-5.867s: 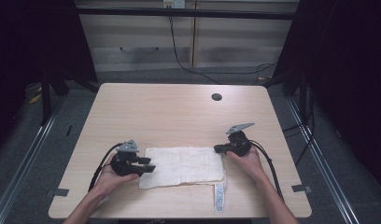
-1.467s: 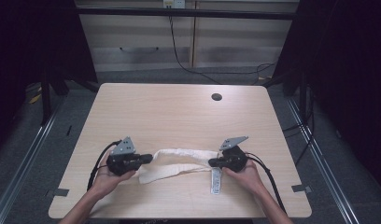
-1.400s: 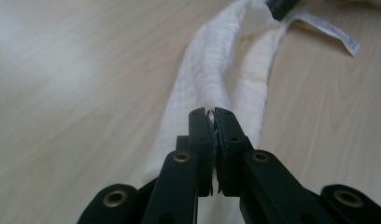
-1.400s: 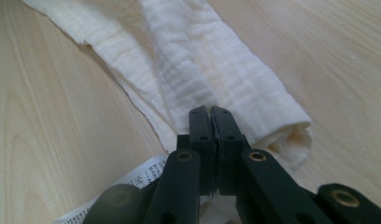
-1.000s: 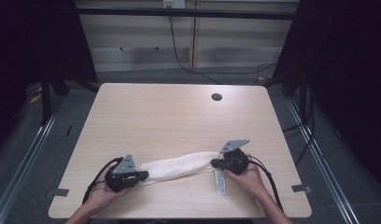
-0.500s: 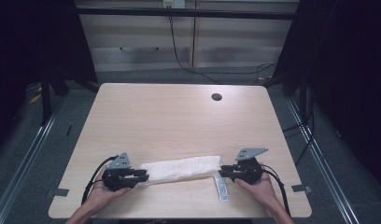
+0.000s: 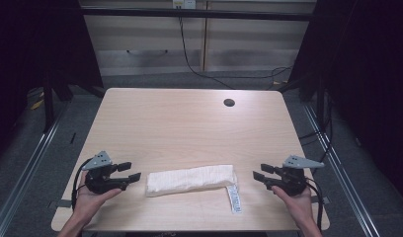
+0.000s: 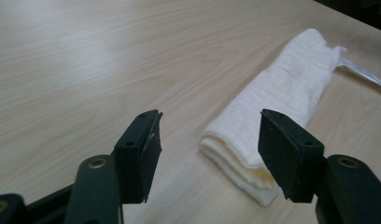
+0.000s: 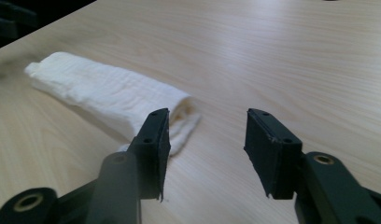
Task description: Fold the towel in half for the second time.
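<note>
A white towel [image 7: 189, 178] lies folded into a long narrow strip near the table's front edge, with a white label [image 7: 233, 198] trailing from its right end. My left gripper [image 7: 130, 171] rests on the table just left of the towel, open and holding nothing; in its own view the left gripper [image 8: 209, 147] faces the towel's near end [image 8: 272, 112]. My right gripper [image 7: 258, 173] sits right of the towel, open and apart from it. Seen from the right gripper view, the towel [image 9: 104, 95] stretches away to the left past the gripper [image 9: 205, 149].
The wooden table [image 7: 189, 128] has a round cable hole [image 7: 229, 102] at the back right. Metal rails [image 7: 36, 148] run along the floor on both sides, and a cabinet [image 7: 199, 44] with a hanging cable stands behind.
Both grippers held the towel's ends, folded it lengthwise and drew it toward the front. They have since let go, opened, and moved outward away from its two ends.
</note>
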